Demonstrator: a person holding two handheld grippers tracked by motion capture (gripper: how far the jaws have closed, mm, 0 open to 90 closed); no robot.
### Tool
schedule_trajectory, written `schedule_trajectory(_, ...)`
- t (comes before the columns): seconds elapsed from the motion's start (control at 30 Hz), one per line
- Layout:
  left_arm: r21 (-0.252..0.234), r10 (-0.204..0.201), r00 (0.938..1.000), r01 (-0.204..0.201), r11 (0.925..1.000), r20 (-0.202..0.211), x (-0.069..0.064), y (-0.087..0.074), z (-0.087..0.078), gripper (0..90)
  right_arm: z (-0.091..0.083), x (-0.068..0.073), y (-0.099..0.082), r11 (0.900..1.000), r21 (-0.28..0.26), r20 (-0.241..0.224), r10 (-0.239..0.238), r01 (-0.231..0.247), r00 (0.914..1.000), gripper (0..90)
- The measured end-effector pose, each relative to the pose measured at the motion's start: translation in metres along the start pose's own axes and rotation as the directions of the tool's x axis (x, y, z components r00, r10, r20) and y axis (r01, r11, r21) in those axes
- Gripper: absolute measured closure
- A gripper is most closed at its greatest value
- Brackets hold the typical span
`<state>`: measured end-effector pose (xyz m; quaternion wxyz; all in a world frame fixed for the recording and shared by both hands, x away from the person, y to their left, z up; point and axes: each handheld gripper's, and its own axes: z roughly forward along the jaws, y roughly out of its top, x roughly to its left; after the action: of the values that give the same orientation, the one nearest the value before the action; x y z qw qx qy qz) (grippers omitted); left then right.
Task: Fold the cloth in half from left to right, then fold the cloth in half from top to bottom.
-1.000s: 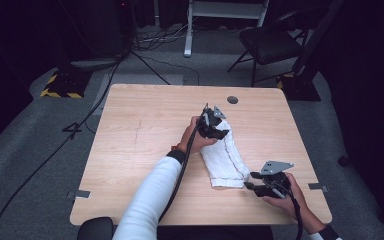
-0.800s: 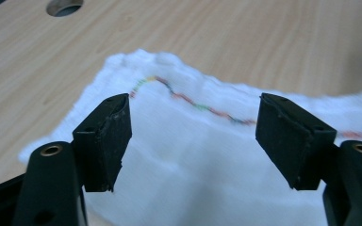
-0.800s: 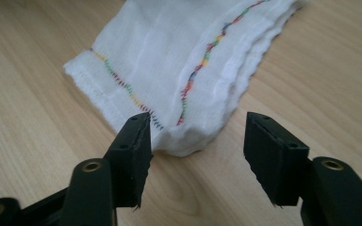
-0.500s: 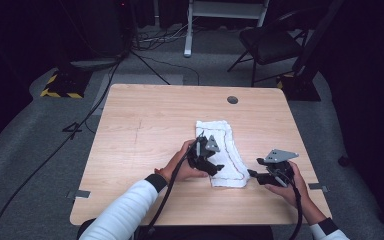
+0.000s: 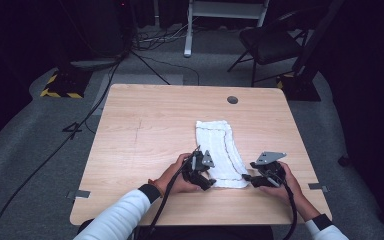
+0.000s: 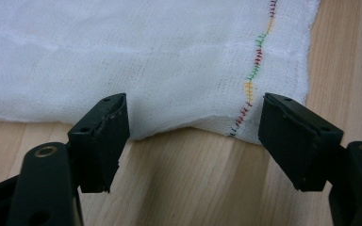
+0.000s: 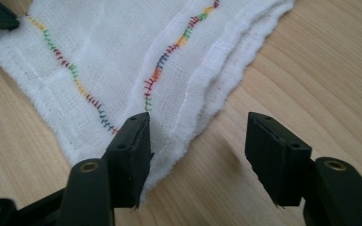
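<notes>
- Your left gripper point(image 5: 211, 181) is at the near left corner of the folded white cloth point(image 5: 220, 150), jaws just opened, holding nothing.
- Your right gripper point(image 5: 247, 177) is at the cloth's near right corner, jaws just opened, empty.

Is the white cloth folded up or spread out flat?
Folded. The white cloth lies as a narrow strip on the table, and stacked layers show along its edge.

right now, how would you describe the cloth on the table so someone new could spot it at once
On the light wooden table, look at the near right part, between the two hand-held tools. There a white folded gauze cloth lies flat as a long strip. Wavy lines of many-coloured stitching run near its edges, and nothing else on the tabletop is fabric.
</notes>
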<state>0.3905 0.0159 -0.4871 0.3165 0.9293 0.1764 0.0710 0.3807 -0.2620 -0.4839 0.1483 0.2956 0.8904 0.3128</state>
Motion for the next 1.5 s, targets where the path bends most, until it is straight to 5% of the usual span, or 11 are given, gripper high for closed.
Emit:
schedule_trajectory(0.37, 0.01, -0.036, 0.9992, 0.036, 0.9993, 0.016, -0.004, -0.021, -0.012, 26.4, -0.001, 0.018, 0.0, 0.9996, 0.0, -0.021, -0.027, 0.027, 0.9994, 43.3)
schedule_trajectory(0.93, -0.052, -0.066, 0.9978, 0.066, 0.9965, -0.004, -0.017, -0.054, -0.031, 26.5, -0.004, 0.032, -0.001, 0.9994, -0.002, -0.002, -0.035, 0.035, 0.9994, 44.5)
schedule_trajectory(1.17, -0.039, -0.069, 0.9976, 0.069, 0.9969, -0.009, -0.013, -0.057, -0.033, 20.7, -0.005, 0.028, 0.0, 0.9999, -0.002, -0.023, -0.017, 0.017, 0.9996, 37.6)
schedule_trajectory(1.5, -0.043, -0.072, 0.9961, 0.07, 0.9966, -0.051, 0.004, -0.049, -0.036, 19.3, -0.016, 0.005, 0.017, 0.9964, -0.085, 0.018, 0.004, -0.002, 0.9998, 38.2)
